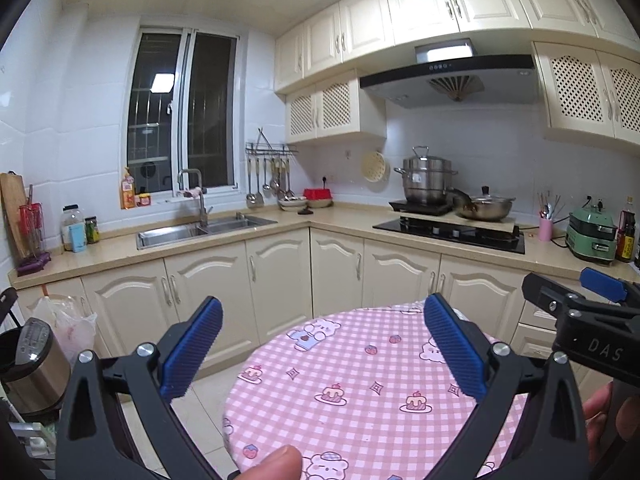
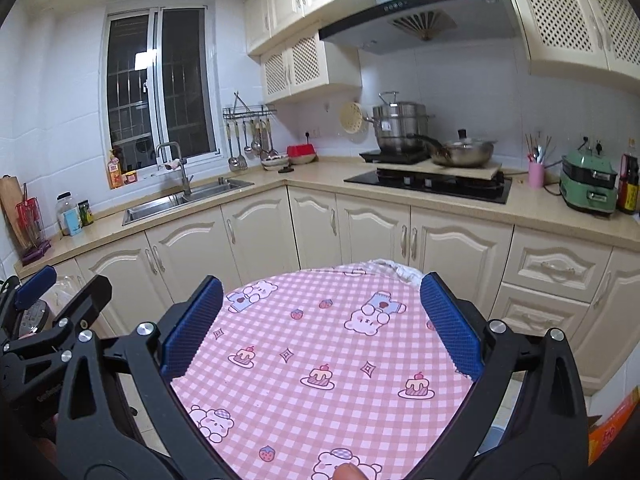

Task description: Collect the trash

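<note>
Currently, no item is held. Trash cannot be identified with certainty.

Candidate 1: a translucent plastic bag [image 1: 66, 320] with pinkish contents is seen on the floor left of the round table [image 1: 360, 432], against the lower cabinets [image 1: 132, 304]. It lies outside the left gripper [image 1: 323, 320], beyond its left finger and well apart from it. A metal cooker with a control panel [image 1: 32, 356] stands just beside the bag, on the side nearer the camera.

Candidate 2: crumpled white material [image 2: 384, 267] is noted at the table's far rim. It sits ahead of the right gripper [image 2: 322, 292], slightly beyond the fingertips and toward its right finger, untouched. Whether it is trash or the turned-up edge of the pink checked cloth cannot be told.

Gripper state: both are spread wide, blue ribbed pads [image 1: 192, 348] facing inward, with nothing between them but the cloth below. Both are held over the near half of the table, side by side; each appears at the edge of the other's view. A thumb tip [image 1: 280, 460] is visible at the bottom of the left view.

Beyond the table: a sink [image 1: 200, 230] is set in the counter to the far left, and a black hob [image 1: 448, 234] carrying steel pots [image 1: 428, 184] to the far right.
</note>
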